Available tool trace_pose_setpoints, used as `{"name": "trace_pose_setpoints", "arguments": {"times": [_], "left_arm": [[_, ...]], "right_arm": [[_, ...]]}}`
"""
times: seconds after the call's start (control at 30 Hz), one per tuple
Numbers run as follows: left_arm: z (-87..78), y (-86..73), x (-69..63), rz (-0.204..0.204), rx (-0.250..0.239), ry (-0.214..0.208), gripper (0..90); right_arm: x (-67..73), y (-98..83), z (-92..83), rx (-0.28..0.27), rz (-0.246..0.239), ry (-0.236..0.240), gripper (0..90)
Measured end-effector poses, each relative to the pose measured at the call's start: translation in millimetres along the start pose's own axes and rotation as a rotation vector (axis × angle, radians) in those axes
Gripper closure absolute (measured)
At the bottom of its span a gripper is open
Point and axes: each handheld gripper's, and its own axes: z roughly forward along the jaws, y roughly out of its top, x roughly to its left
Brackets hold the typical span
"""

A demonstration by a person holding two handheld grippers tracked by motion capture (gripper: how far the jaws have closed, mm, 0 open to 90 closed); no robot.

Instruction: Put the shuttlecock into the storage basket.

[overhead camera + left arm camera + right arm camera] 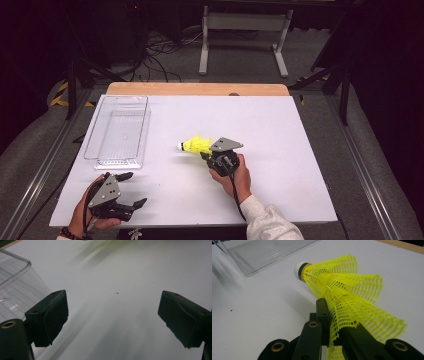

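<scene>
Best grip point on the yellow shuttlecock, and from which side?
Grip the mesh skirt of the shuttlecock, coming from its open wide end. The mesh gives and flattens between flat pads, while the round white cork tip would likely slip. The right gripper is already shut on the skirt this way, cork pointing towards the clear tray.

White tabletop, matte, evenly lit from above; a bare wooden strip shows along its far edge. Metal rails flank the table on both sides. Floor beyond is grey carpet, dim. A tangle of black cables lies on it at the far left. A white metal stand with two legs sits behind the table, centre. Yellow-and-black hazard tape marks the floor at left. Surroundings fall off into darkness; walls not discernible.
</scene>
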Motion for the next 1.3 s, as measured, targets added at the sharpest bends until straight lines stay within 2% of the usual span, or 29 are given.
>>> {"name": "trace_pose_setpoints", "arguments": {"times": [0.63,0.97,1.3], "left_arm": [[1.7,0.2,1.4,0.000,0.002,-0.005,10.2],[0.8,-0.1,1.1,-0.001,0.000,-0.002,10.2],[0.1,-0.2,1.3,-0.001,-0.003,-0.001,10.2]], "right_arm": [[-4.2,15.6,-12.2,-0.037,-0.028,0.008,88.3],[2.8,21.3,-9.5,-0.041,-0.050,0.030,88.4],[8.1,25.1,-6.4,-0.052,-0.051,0.047,88.4]]}}
